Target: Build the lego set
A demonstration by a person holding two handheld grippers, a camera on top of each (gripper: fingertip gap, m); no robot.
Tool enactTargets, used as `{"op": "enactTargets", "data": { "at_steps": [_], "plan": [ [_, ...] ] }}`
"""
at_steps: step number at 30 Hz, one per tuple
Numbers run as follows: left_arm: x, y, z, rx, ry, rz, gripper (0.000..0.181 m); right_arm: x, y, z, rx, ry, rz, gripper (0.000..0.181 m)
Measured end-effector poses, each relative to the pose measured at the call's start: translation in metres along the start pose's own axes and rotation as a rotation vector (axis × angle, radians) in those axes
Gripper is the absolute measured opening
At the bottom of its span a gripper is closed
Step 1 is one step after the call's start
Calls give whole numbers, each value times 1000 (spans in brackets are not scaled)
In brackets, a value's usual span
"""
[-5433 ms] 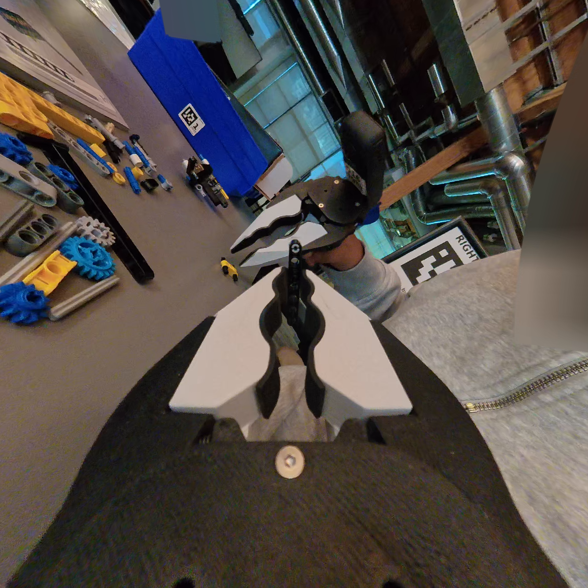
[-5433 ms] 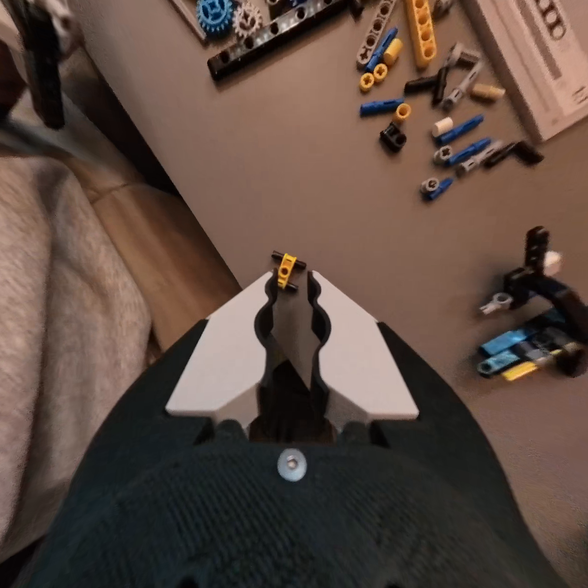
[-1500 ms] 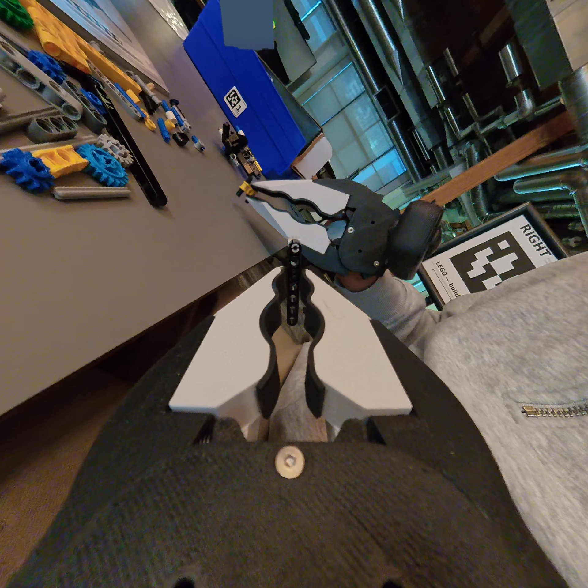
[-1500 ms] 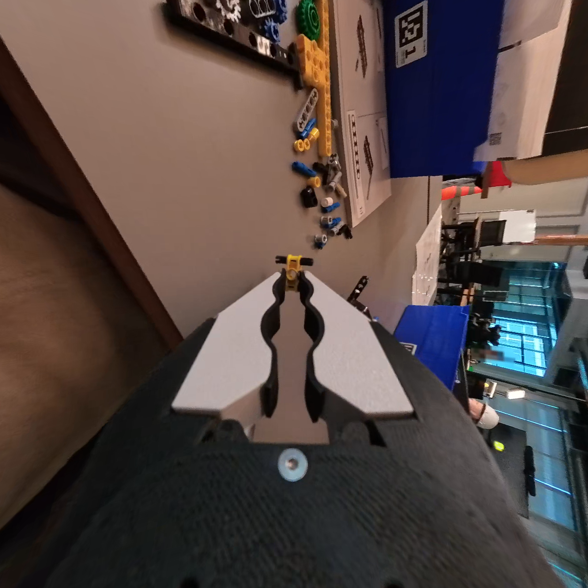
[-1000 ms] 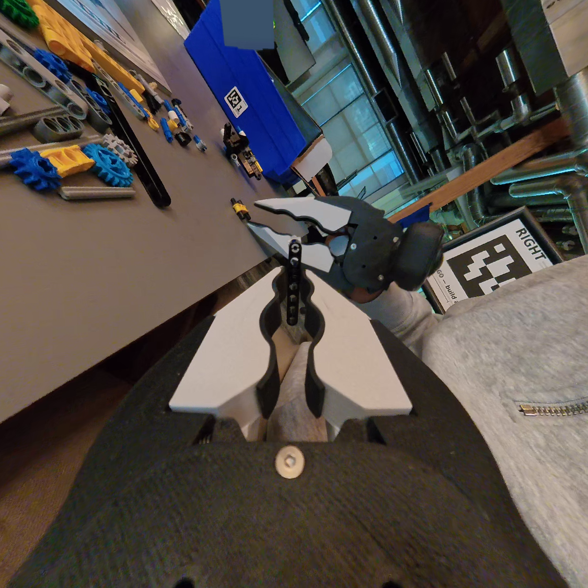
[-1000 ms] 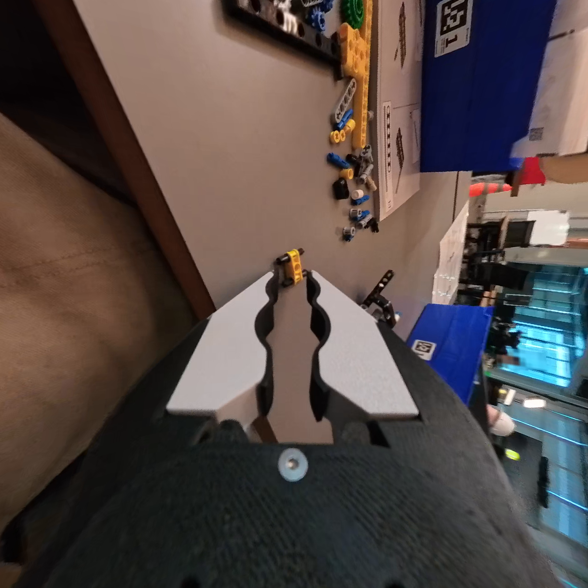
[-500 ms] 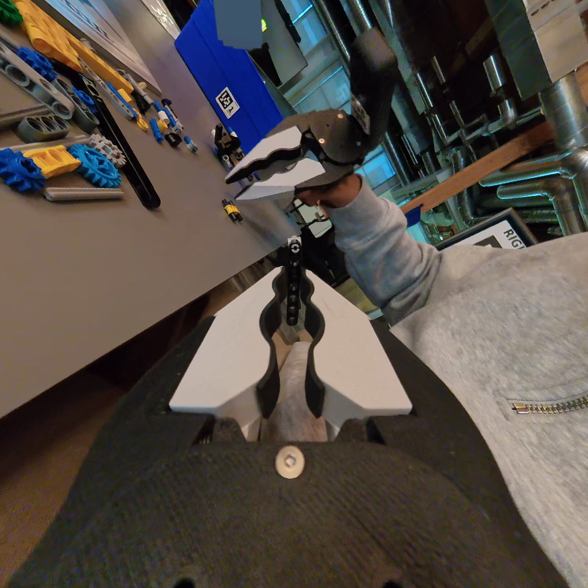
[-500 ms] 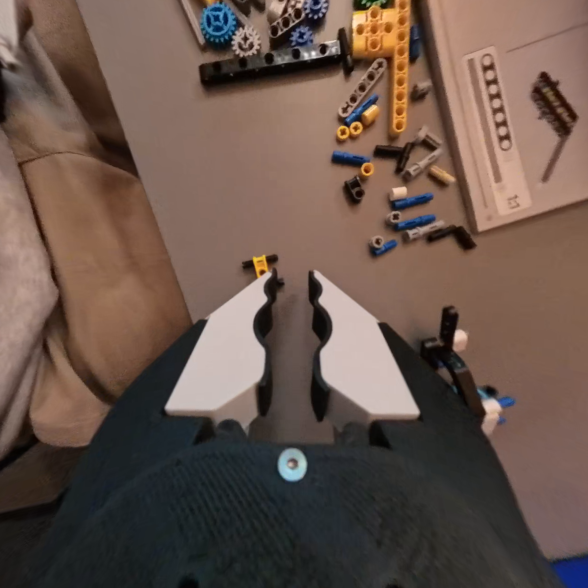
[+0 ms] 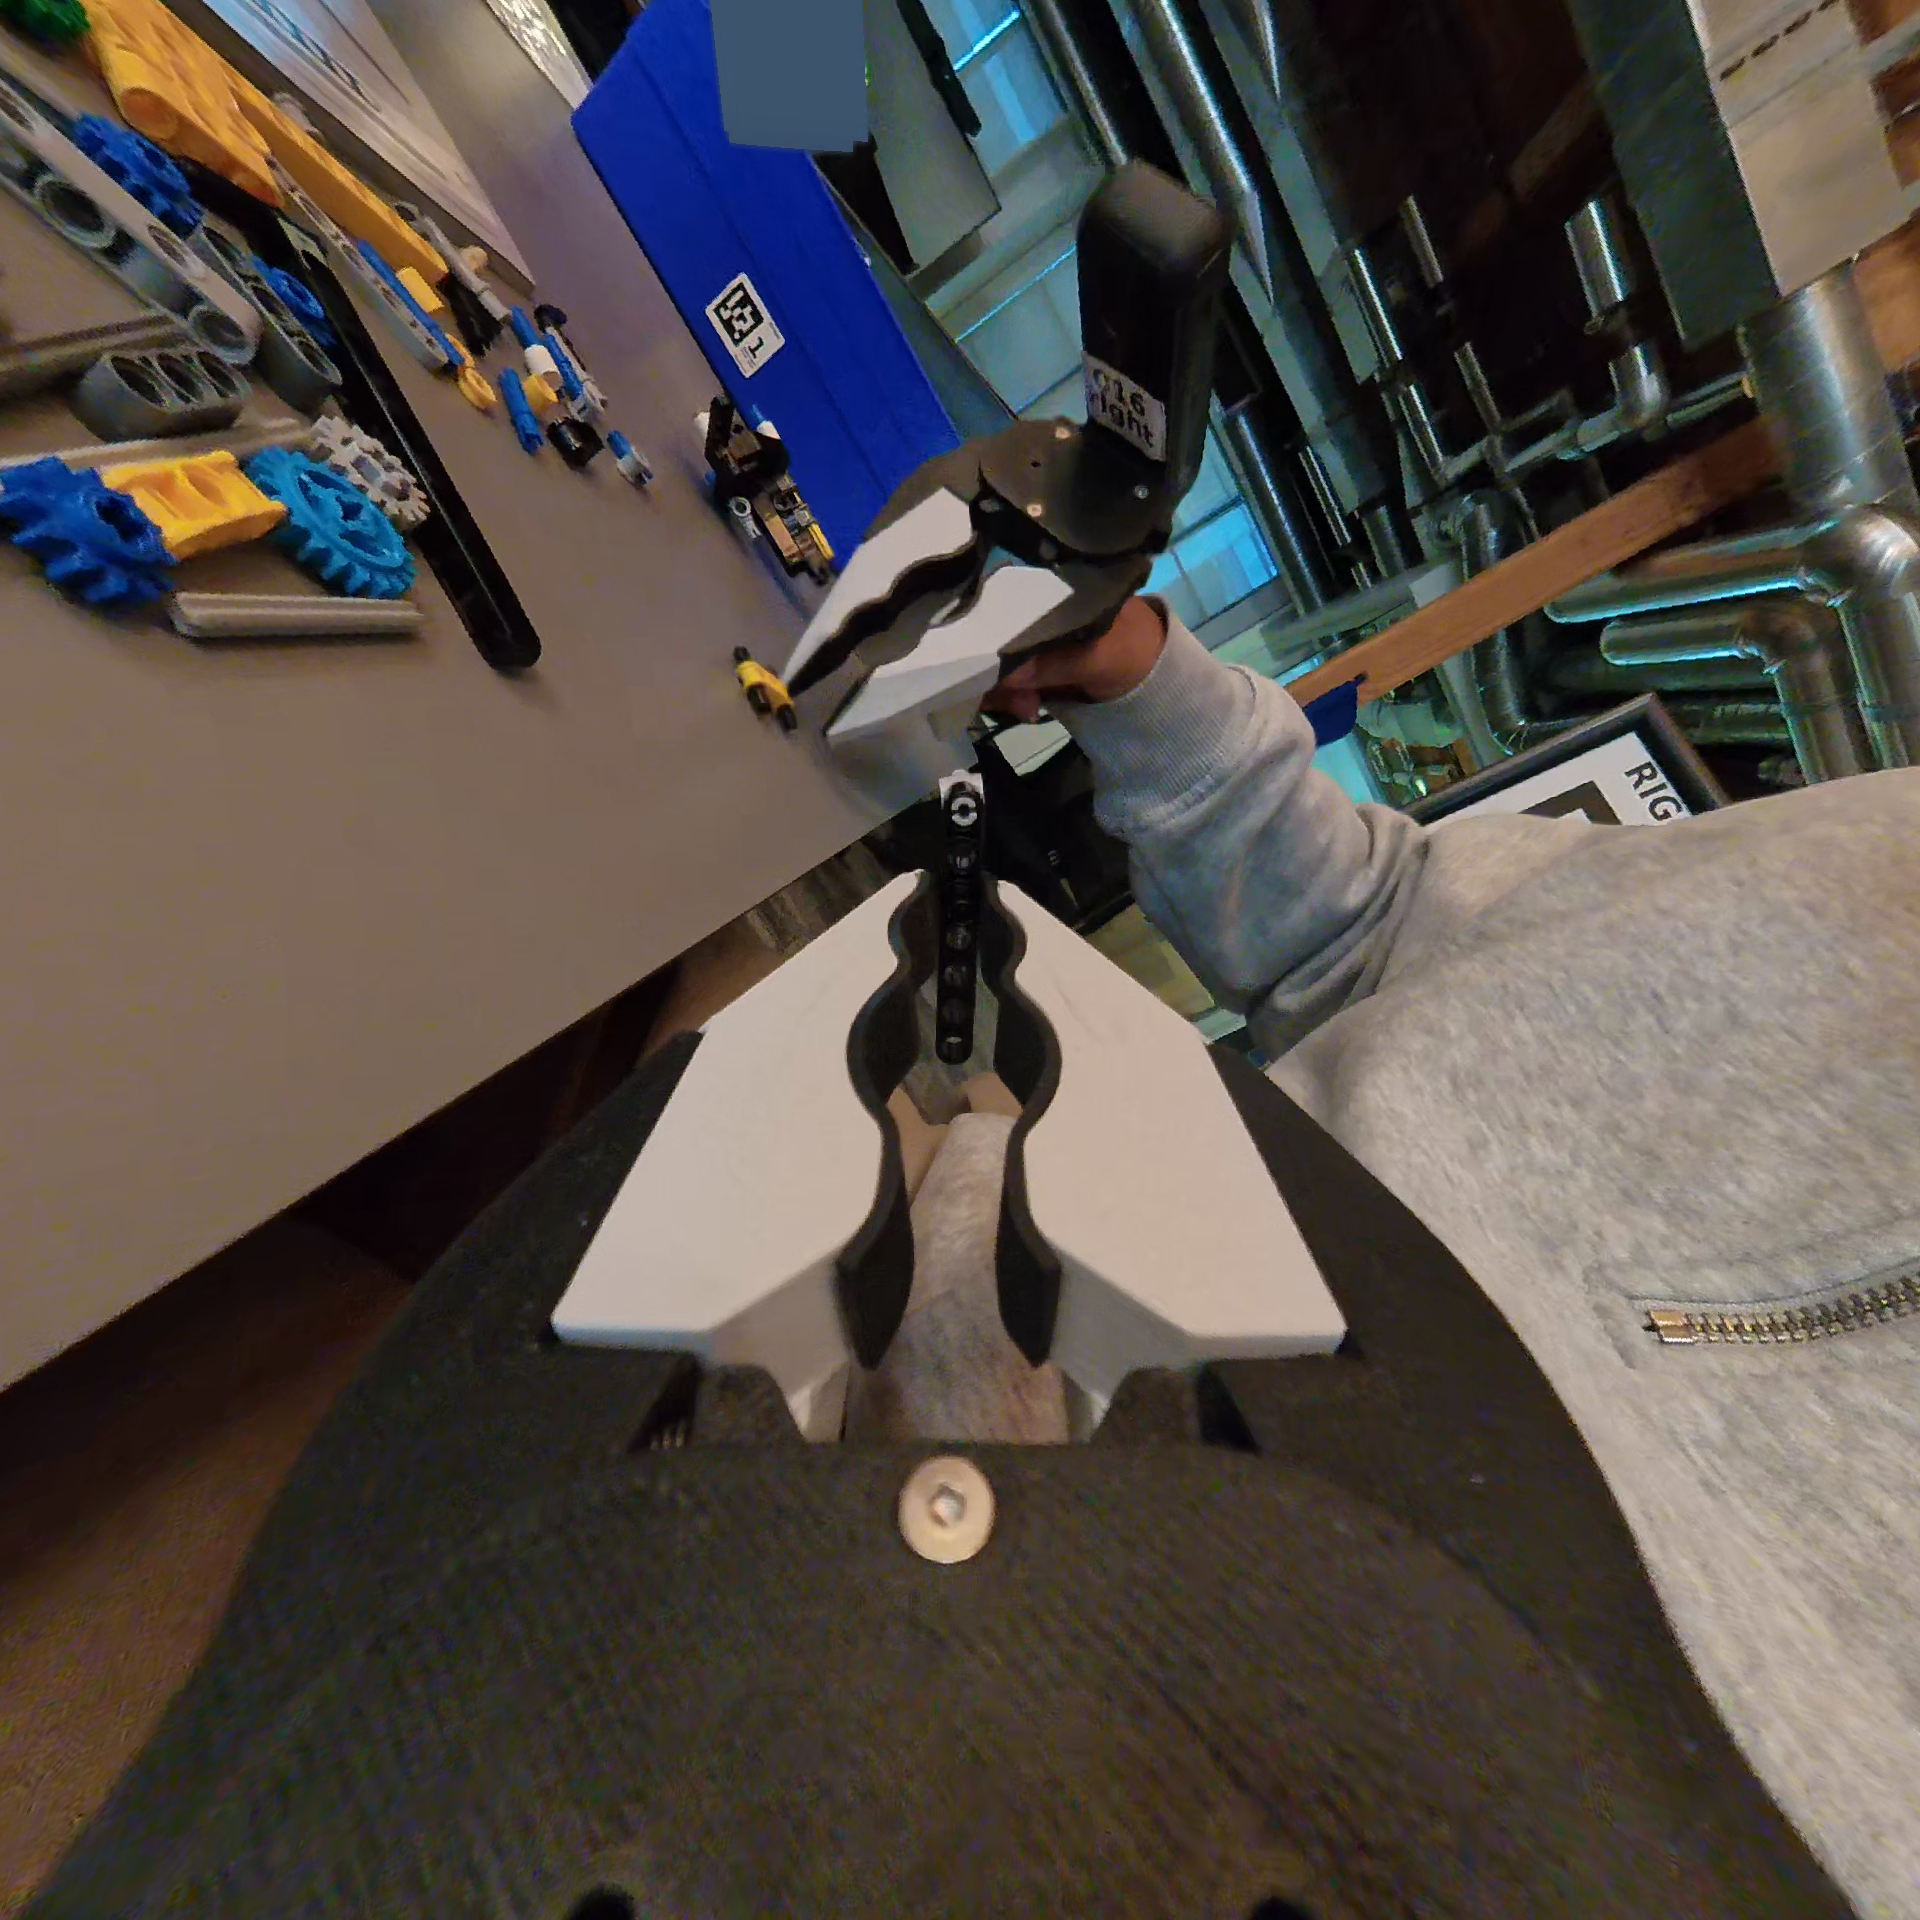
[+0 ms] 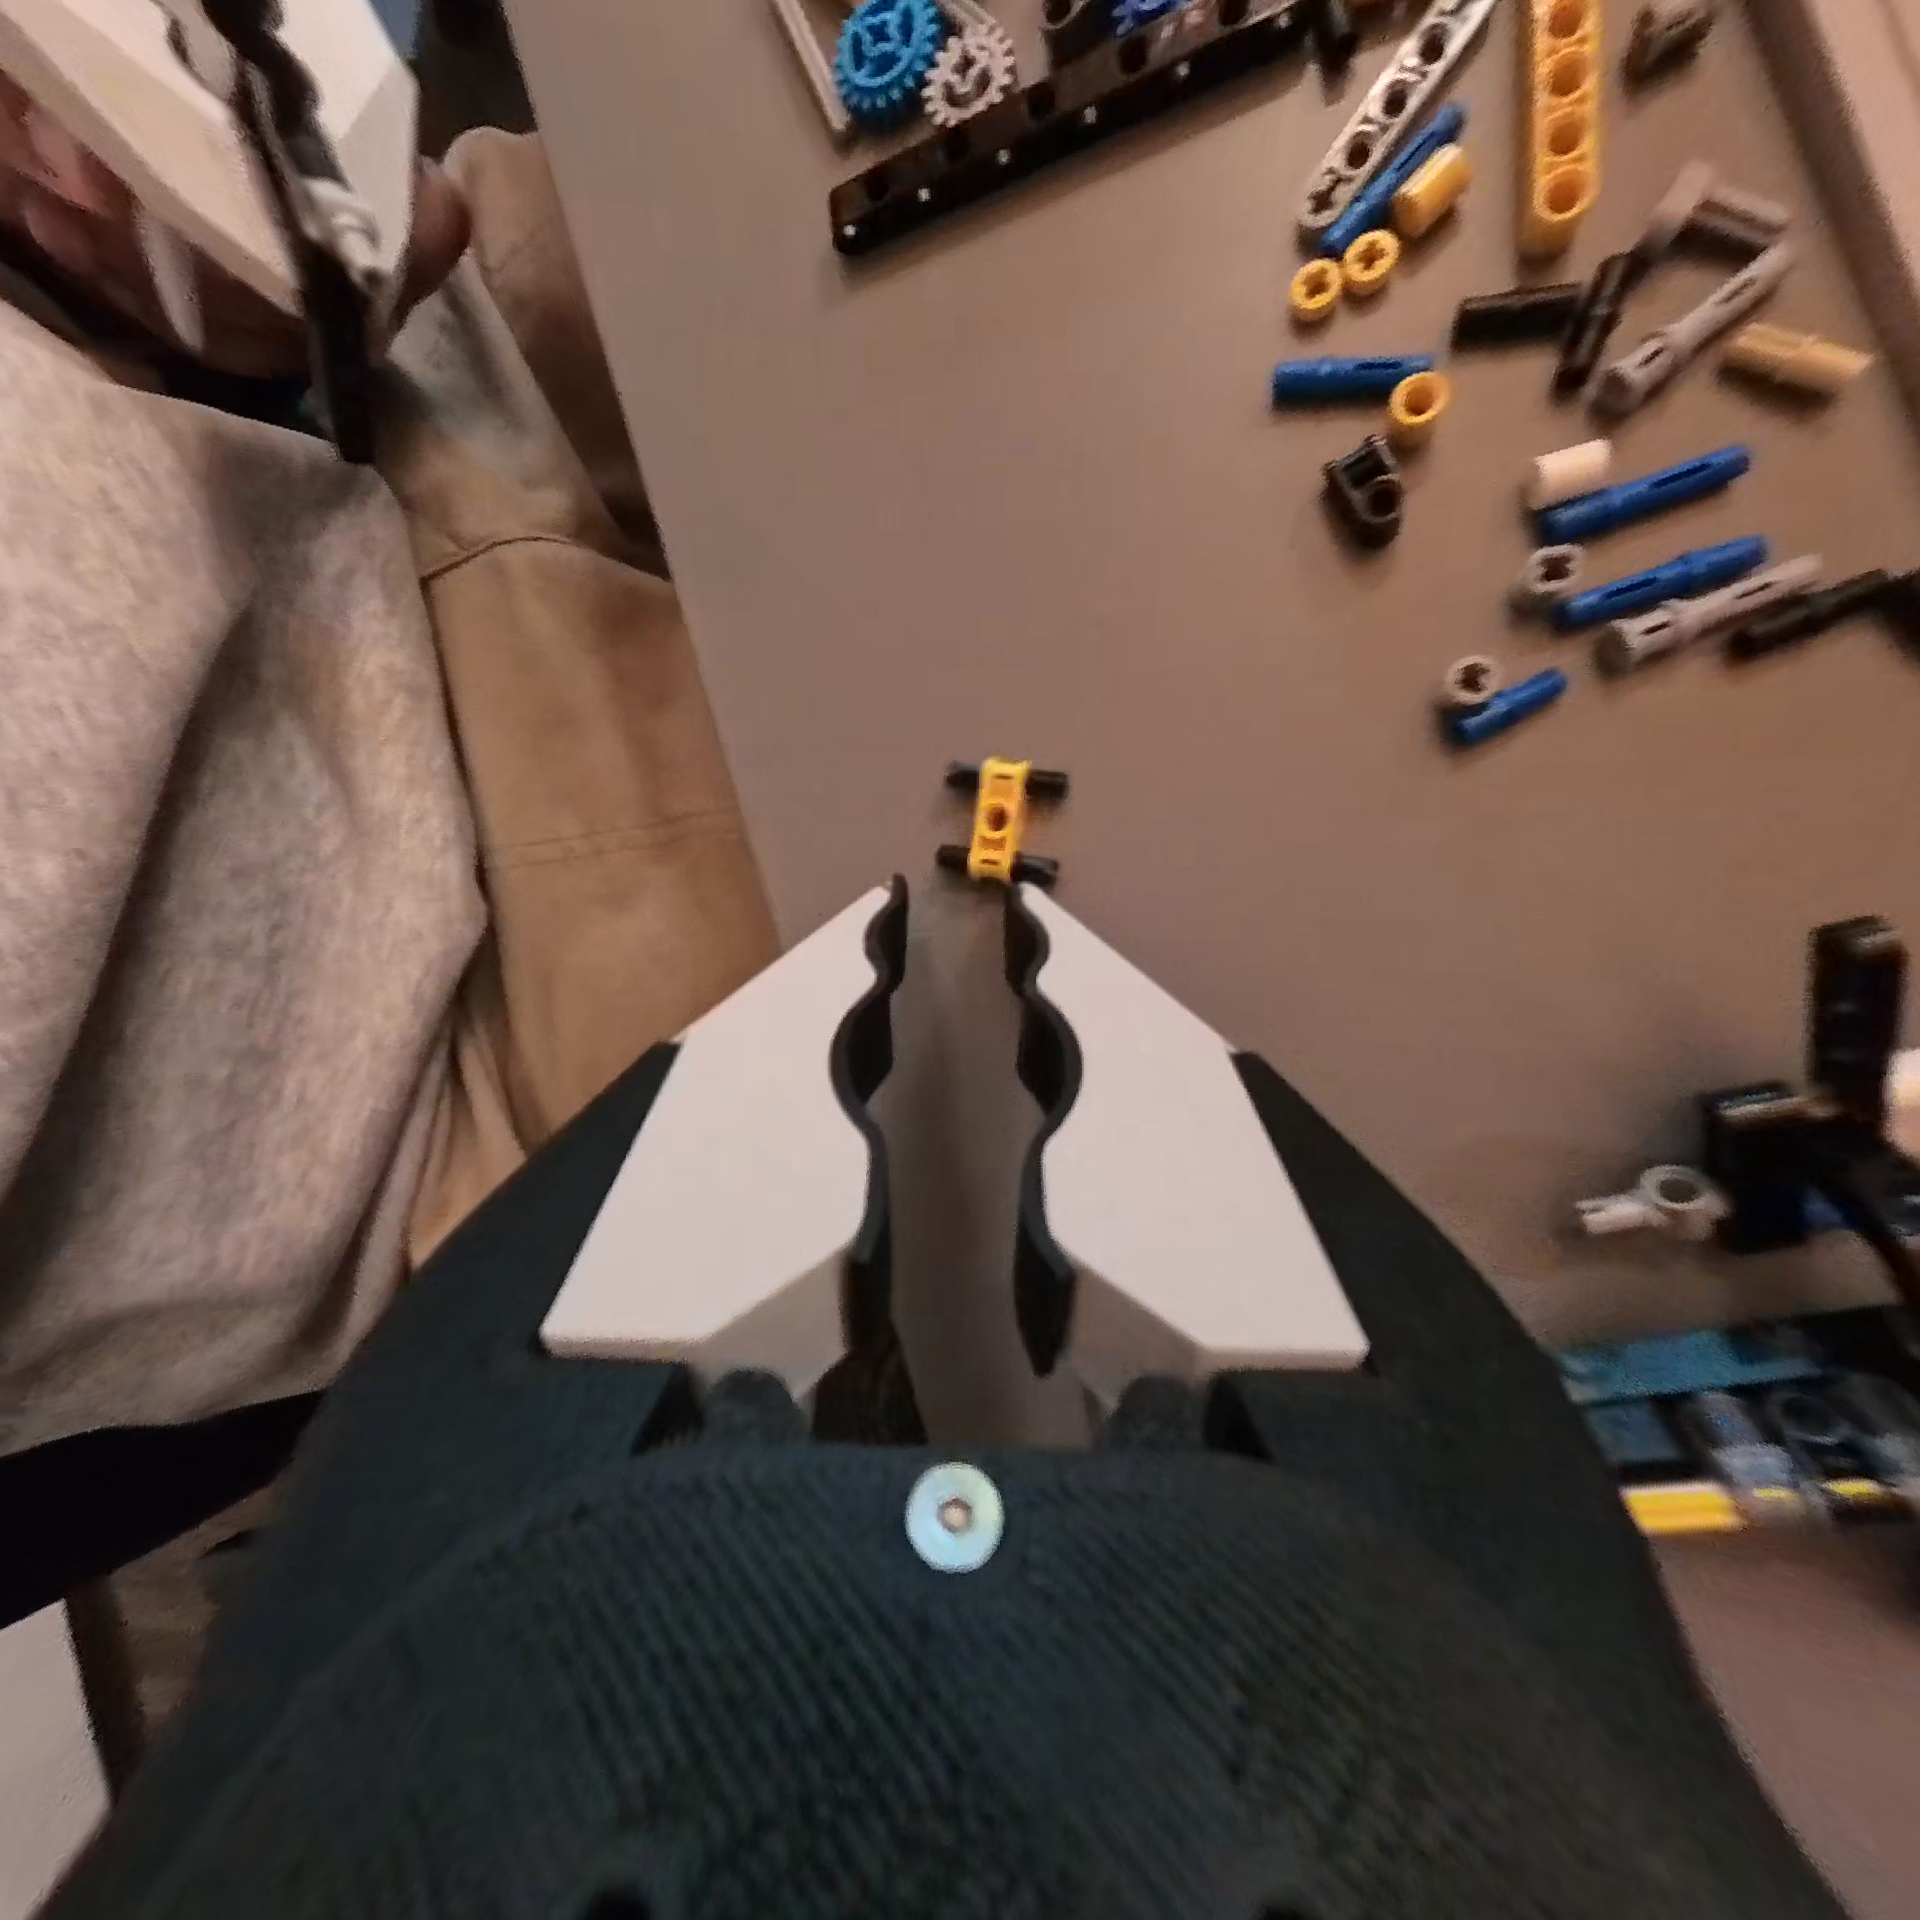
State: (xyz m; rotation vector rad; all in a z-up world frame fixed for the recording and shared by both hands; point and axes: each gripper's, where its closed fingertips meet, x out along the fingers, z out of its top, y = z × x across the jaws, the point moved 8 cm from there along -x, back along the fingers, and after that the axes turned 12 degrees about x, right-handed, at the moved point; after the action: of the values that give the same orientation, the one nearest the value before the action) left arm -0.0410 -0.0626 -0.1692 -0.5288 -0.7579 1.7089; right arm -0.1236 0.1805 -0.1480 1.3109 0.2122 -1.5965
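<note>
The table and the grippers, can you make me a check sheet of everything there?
Surface: grey table, flat, parts spread on it.
Job's things: small yellow connector with black pins lies on the table just ahead of the right gripper; thin black beam held upright in the left gripper; part-built model at the table's right.
Clutter: blue gears, long black beam, blue pins, yellow beam, instruction booklet.
Grippers: left jaws shut on the beam; right jaws open, empty.
Cables: nothing seen.
Surroundings: blue box, ceiling pipes, person's grey sleeve.
</note>
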Motion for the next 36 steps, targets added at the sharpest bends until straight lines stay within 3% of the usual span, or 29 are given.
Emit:
{"op": "enactTargets", "data": {
  "at_steps": [3,11,19,27,33,36],
  "plan": [
    [0,0,0,-2,1,-2,6,-1,6,-2,16,-17,36,15],
    [0,0,-1,-3,3,-3,6,3,-4,-1,83,-127,-48,19],
    [0,0,-1,-5,2,-4,6,16,13,-2,50,-130,-25,4],
    [1,1,-2,-11,8,-4,6,23,27,-3,-18,-217,-145,3],
    [4,4,0,-27,0,-1,6,20,61,6,-109,-306,-91,3],
    [7,4,1,-121,-32,-74,5,26,84,9,-180,-286,-50,3]
  ]
}}
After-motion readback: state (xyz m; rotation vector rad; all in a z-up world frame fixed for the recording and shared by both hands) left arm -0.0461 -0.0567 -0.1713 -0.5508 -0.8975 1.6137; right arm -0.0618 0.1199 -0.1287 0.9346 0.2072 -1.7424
